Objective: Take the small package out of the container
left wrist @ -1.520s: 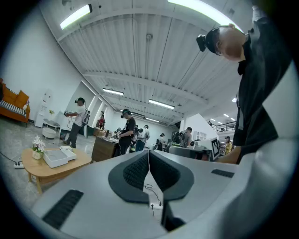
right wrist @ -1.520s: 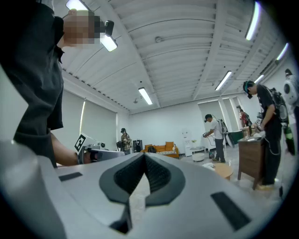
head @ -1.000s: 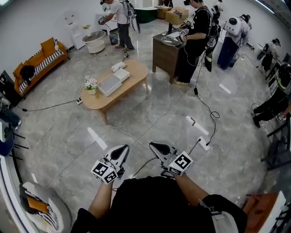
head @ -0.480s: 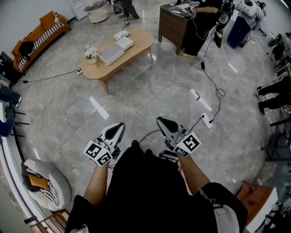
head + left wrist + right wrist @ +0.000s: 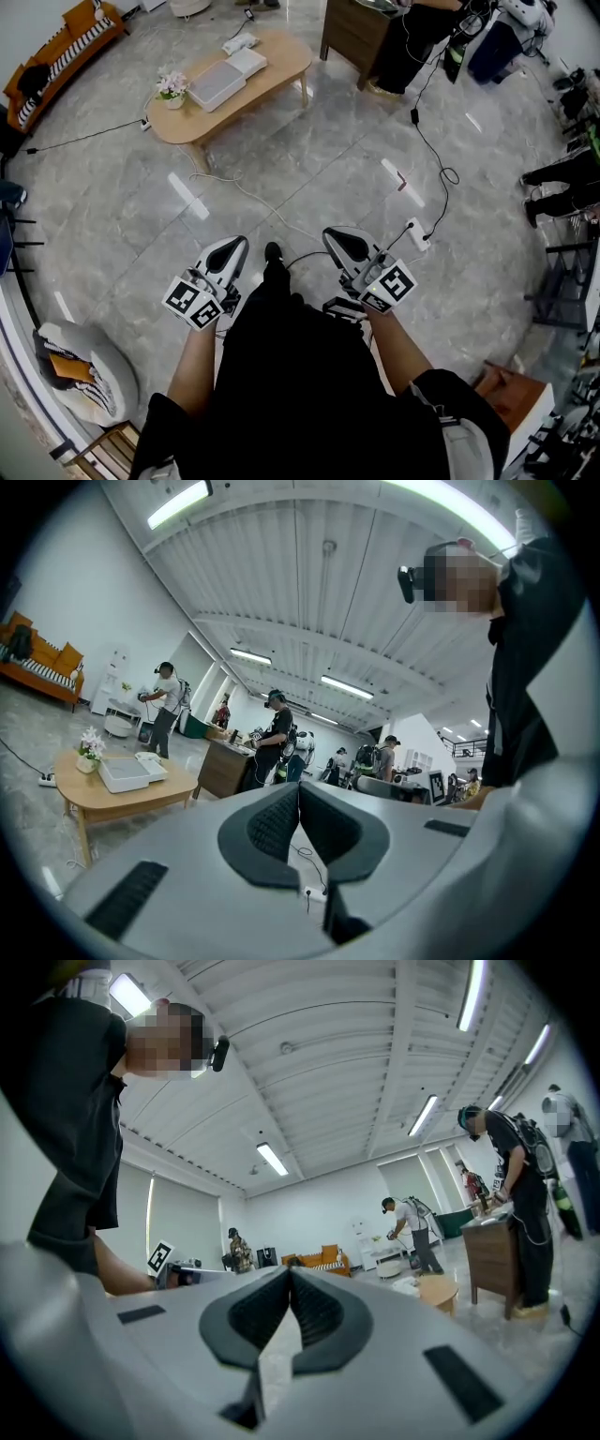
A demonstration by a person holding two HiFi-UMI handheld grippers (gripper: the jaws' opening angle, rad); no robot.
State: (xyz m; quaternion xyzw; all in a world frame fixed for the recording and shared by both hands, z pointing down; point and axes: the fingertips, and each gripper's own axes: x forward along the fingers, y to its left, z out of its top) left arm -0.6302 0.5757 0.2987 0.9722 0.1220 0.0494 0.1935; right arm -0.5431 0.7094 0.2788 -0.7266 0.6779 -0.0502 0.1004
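Both claws are closed on nothing, the jaws of each meeting at the tips in its own view. The left claw point(image 5: 232, 247) and the right claw point(image 5: 337, 238) are held side by side, close in front of the person's dark-clothed body and above the grey marble floor point(image 5: 309, 183). A shallow pale container point(image 5: 216, 84) lies well ahead of the claws and off to the left, on an oval wooden tabletop point(image 5: 281, 59). Whether the small package sits inside it cannot be made out at this range. A smaller white item point(image 5: 246, 62) rests against the container's far end, and a little pot of flowers point(image 5: 171, 84) stands at its near left side. A thin white cable point(image 5: 239, 187) trails over the floor between the tabletop and the claws. One dark shoe tip point(image 5: 273, 253) shows between the two claws (the person's own foot). Just right of the right claw lies a white power strip point(image 5: 415, 234). Farther ahead and to the right stands a dark wooden cabinet point(image 5: 356, 37), and far off to the left an orange sofa point(image 5: 61, 42) sits along the wall.
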